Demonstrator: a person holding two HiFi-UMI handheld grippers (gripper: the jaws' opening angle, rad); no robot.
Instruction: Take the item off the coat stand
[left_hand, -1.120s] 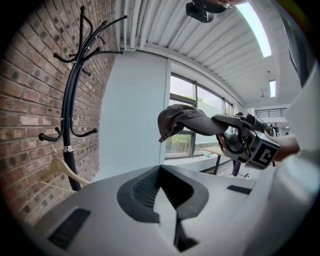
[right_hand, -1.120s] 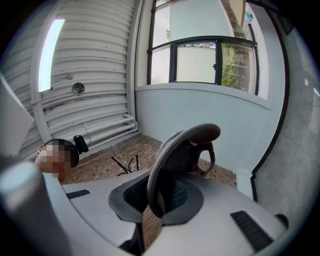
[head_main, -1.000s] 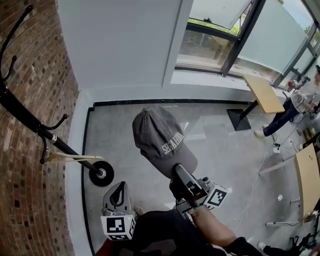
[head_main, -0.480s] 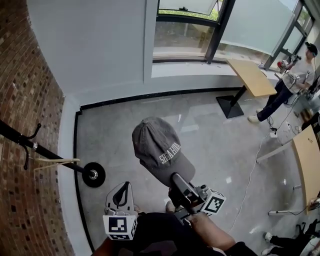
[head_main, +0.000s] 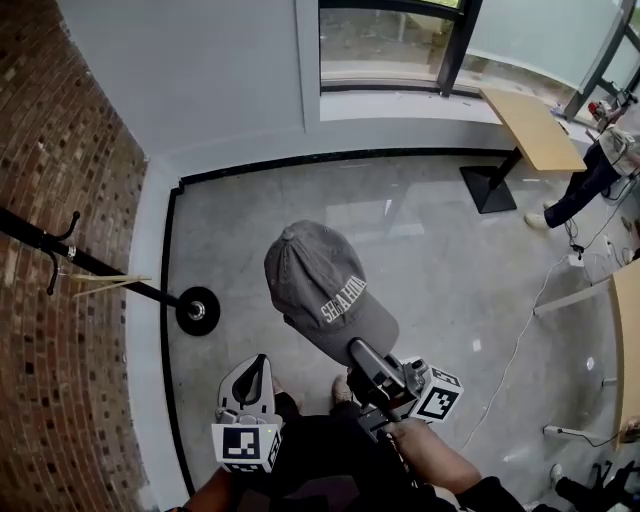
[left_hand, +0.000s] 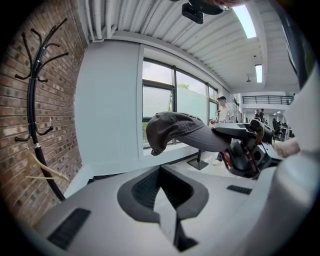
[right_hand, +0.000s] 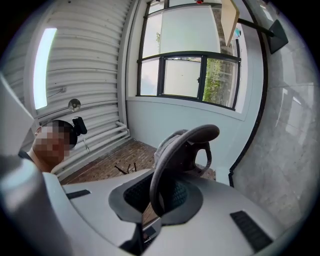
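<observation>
A grey baseball cap with white lettering hangs in the air over the floor, away from the stand. My right gripper is shut on its brim. In the right gripper view the brim's edge runs between the jaws and the cap's strap arches above. My left gripper sits lower left of the cap, jaws together and holding nothing. The left gripper view shows the cap ahead and to the right. The black coat stand leans along the brick wall, its round base on the floor. None of its hooks holds anything.
A wooden hanger hangs low on the stand. A brick wall is at the left, and windows run along the back. A wooden table stands at the back right, beside a person. A white cable crosses the floor.
The head view has swung, so the stand now sits lower and further left in it. The cap stays in the right gripper and has risen slightly. The left gripper keeps its place.
</observation>
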